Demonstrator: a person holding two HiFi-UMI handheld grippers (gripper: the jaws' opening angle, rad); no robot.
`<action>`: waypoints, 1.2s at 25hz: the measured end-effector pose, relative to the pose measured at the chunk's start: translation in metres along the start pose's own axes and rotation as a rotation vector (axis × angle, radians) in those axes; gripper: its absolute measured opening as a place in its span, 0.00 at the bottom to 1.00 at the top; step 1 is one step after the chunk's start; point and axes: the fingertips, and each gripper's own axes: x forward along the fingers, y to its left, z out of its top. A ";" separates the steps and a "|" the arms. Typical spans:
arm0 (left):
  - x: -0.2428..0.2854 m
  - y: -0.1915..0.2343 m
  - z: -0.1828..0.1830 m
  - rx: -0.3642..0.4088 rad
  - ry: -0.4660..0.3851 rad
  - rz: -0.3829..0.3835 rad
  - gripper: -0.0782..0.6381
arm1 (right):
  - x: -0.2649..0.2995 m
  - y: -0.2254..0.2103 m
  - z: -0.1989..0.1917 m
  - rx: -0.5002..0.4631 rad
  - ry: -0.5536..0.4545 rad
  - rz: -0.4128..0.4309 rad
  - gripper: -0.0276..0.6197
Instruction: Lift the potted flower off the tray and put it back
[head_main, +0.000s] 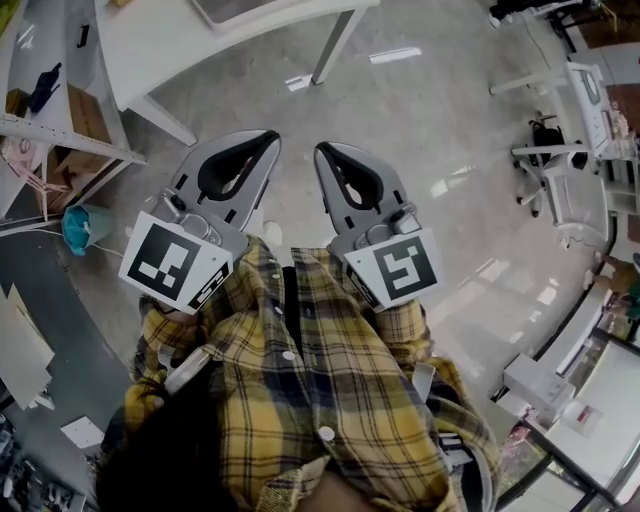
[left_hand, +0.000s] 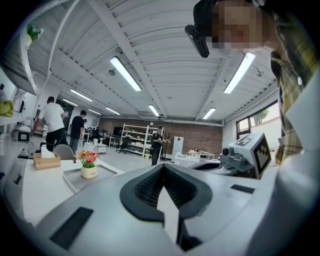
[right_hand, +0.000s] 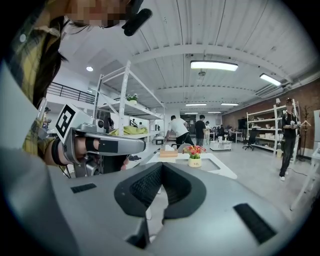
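Observation:
The potted flower (left_hand: 89, 163), red and orange blooms in a small cream pot, stands on a pale tray (left_hand: 73, 179) on a white table, well ahead of me. In the right gripper view the potted flower (right_hand: 194, 155) sits on the tray (right_hand: 218, 163) beyond the jaws. My left gripper (left_hand: 163, 165) is shut with nothing in it, and so is my right gripper (right_hand: 161, 164). In the head view the left gripper (head_main: 271, 137) and right gripper (head_main: 321, 151) are held side by side at chest height, pointing toward the table (head_main: 190, 45).
A small wooden box (left_hand: 46, 160) sits on the table beside the tray. Several people stand farther back (right_hand: 178, 129). A shelf rack (head_main: 62, 112) is at my left, with chairs and desks (head_main: 560, 170) at the right. Bare grey floor lies between me and the table.

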 end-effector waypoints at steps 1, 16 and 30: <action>0.003 0.004 0.000 0.000 0.001 -0.001 0.12 | 0.004 -0.001 0.000 -0.003 0.002 0.006 0.04; 0.071 0.137 0.035 0.004 -0.024 0.002 0.12 | 0.140 -0.063 0.025 -0.025 0.045 0.013 0.04; 0.096 0.266 0.049 -0.008 -0.031 0.062 0.12 | 0.267 -0.093 0.050 -0.056 0.048 0.047 0.04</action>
